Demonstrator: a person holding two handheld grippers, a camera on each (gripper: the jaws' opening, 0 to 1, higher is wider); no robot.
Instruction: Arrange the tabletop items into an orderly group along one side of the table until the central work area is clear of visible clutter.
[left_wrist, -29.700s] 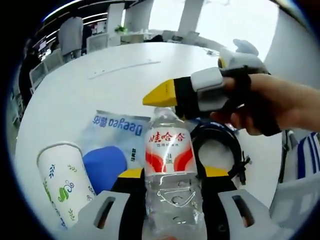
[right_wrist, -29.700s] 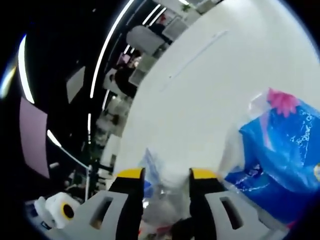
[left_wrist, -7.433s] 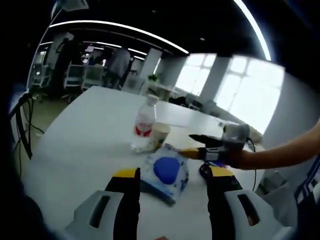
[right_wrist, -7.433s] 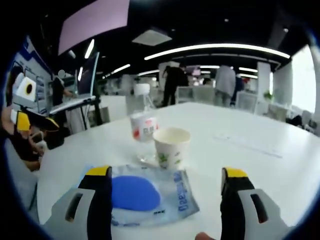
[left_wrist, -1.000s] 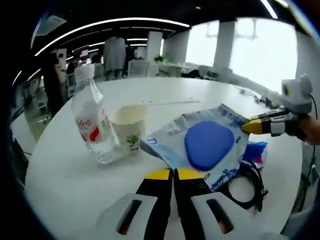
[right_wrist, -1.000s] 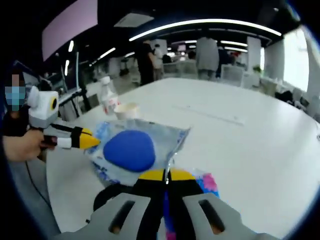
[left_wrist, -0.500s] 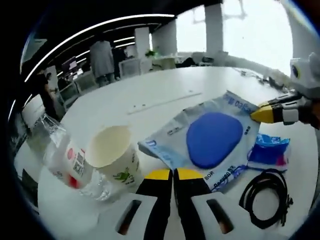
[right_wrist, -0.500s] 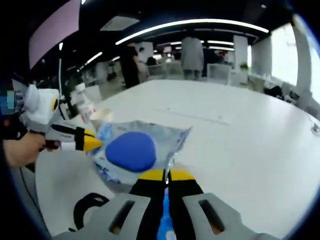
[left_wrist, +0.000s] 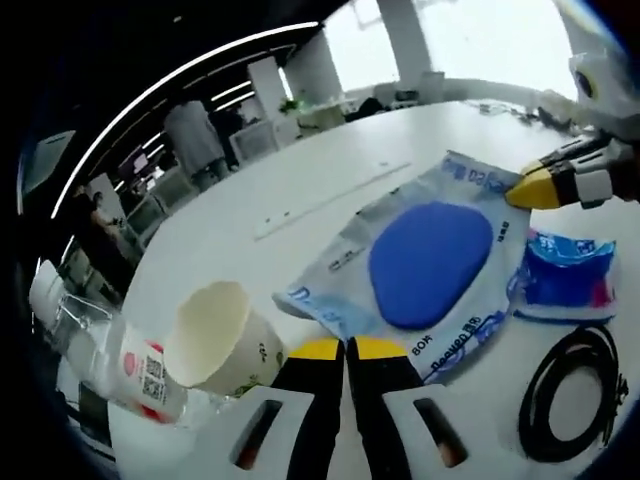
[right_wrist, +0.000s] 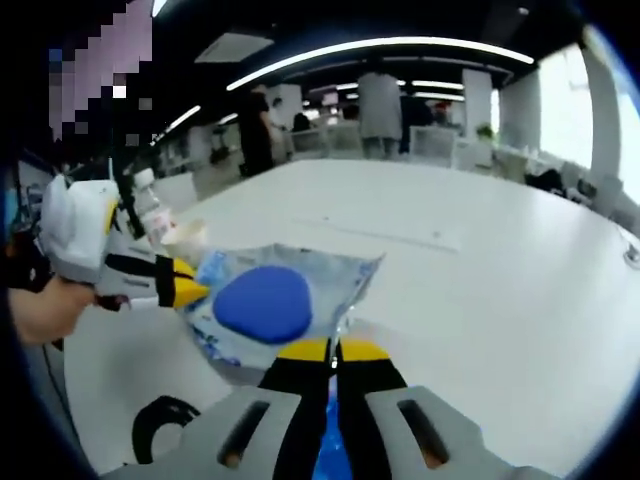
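Fingers first: on my left gripper (left_wrist: 347, 349) the two yellow-tipped fingers are pressed together with nothing between them, tips just short of the near edge of the clear plastic pouch with the blue oval pad (left_wrist: 425, 265). My right gripper (right_wrist: 333, 350) has its fingers closed as well; from its own view I cannot tell whether the tips pinch the pouch's edge or only touch it. Below those tips a blue wrapped packet is mostly hidden by the gripper body.

From the left gripper view, the white paper cup with green leaf print (left_wrist: 214, 340) stands just beside my fingers, and the clear water bottle with a red-and-white label (left_wrist: 118, 362) lies against it, its far end lost in the dark edge. To the other side lies a coil of black cable (left_wrist: 574, 392), partly cut off, and the small blue-and-pink tissue packet (left_wrist: 564, 279), touching the pouch. All rest on the white worktop (left_wrist: 300, 190).

Farther off, people stand among chairs, too blurred to make out.
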